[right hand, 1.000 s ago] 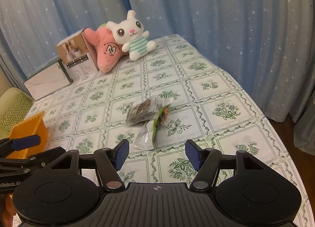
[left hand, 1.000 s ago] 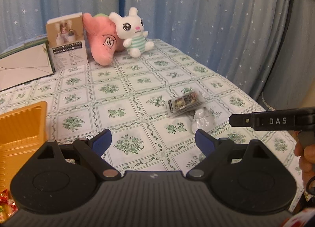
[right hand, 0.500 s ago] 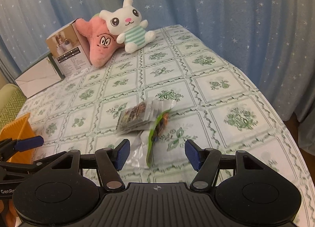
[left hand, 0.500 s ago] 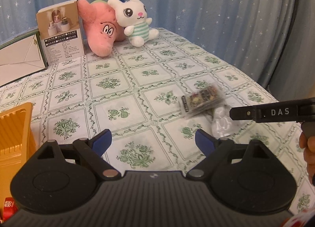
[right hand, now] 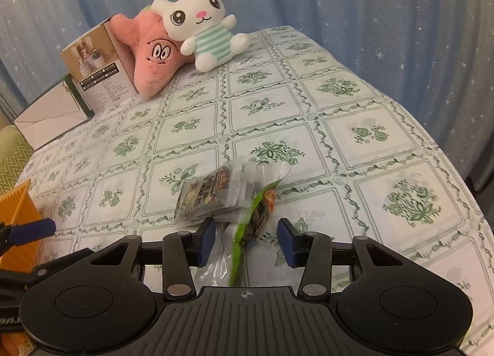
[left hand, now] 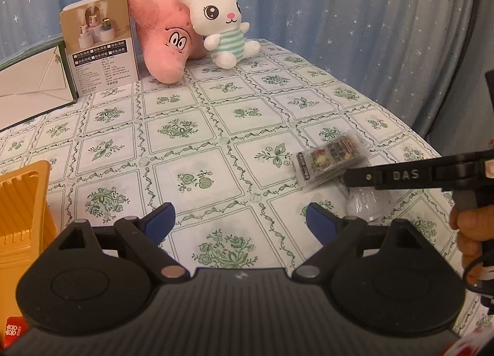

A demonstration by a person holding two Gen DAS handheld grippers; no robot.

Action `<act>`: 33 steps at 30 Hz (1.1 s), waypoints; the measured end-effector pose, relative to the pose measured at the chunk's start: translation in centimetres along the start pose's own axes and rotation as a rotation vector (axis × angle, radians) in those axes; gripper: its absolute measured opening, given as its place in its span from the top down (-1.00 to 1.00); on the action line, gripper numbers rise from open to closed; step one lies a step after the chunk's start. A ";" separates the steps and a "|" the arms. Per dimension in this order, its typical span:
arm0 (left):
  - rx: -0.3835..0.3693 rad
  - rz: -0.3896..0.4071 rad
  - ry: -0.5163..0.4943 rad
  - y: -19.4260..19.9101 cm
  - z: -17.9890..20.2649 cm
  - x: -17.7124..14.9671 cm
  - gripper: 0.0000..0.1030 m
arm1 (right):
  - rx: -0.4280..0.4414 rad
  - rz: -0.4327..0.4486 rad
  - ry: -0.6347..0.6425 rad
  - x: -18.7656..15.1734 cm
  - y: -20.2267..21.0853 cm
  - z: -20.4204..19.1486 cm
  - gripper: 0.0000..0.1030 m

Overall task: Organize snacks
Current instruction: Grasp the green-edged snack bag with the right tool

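Two snack packets lie together on the flowered tablecloth: a clear packet with dark print (right hand: 213,195) (left hand: 332,159) and a green-edged packet (right hand: 256,220) just right of it. My right gripper (right hand: 246,241) straddles the green-edged packet; its jaws are closing, with a gap still showing on both sides of the packet. From the left wrist view, one black finger of the right gripper (left hand: 401,175) reaches over the packets. My left gripper (left hand: 240,223) hangs open over bare cloth, nothing between its fingers. An orange tray (left hand: 21,210) (right hand: 18,204) sits at the left.
At the back stand a pink star plush (left hand: 166,44), a white bunny plush (left hand: 225,28), a printed carton (left hand: 98,47) and a white flat box (left hand: 31,78). The table's edge curves along the right, before blue curtains. A hand (left hand: 472,229) holds the right gripper.
Both grippers moved forward and lower, toward the packets. The right gripper's jaws narrowed and now stand on either side of the green-edged packet. The left jaws kept their width.
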State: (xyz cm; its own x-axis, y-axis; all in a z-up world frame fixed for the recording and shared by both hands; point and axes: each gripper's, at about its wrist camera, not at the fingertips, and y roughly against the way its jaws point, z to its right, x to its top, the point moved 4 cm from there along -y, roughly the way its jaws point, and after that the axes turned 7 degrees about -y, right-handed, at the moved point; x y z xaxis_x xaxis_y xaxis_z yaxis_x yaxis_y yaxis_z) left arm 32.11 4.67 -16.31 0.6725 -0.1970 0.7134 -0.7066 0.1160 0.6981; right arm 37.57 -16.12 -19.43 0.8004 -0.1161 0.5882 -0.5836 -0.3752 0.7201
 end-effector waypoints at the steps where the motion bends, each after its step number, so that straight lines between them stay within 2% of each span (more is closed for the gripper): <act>1: 0.001 0.000 0.000 0.0 0.0 0.0 -0.76 | -0.002 0.000 0.012 0.0 -0.2 -0.2 0.26; 8: -0.003 -0.010 0.006 -0.1 -0.1 -0.2 -0.76 | 0.022 -0.002 0.044 0.1 -0.8 -0.9 0.55; 14: -0.009 -0.014 0.002 -0.3 -0.2 -0.3 -0.76 | 0.062 -0.049 0.126 -1.0 -0.1 -2.3 0.56; 17: -0.019 -0.015 -0.007 -0.5 0.0 -0.3 -0.76 | 0.012 -0.021 0.147 -1.1 0.6 -1.8 0.56; 20: -0.032 -0.004 -0.052 -0.8 0.6 -0.1 -0.76 | -0.037 0.003 0.125 -0.7 1.0 -0.3 0.56; 26: -0.069 0.009 -0.137 -2.2 2.0 0.6 -0.76 | -0.014 -0.015 0.029 -0.2 0.9 2.3 0.55; 29: -0.068 0.010 -0.186 -3.0 2.5 0.8 -0.76 | -0.020 -0.026 0.055 -0.1 0.8 2.0 0.48; 33: -0.130 0.027 -0.138 -3.9 2.5 1.5 -0.78 | -0.027 -0.038 0.069 0.0 0.6 1.7 0.43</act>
State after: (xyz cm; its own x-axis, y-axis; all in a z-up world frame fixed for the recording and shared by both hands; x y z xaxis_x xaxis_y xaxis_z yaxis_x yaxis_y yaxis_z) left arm 35.32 1.44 -18.16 0.6108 -0.3229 0.7229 -0.6834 0.2460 0.6873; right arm 37.43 -17.94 -19.59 0.8110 -0.0378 0.5838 -0.5574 -0.3531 0.7514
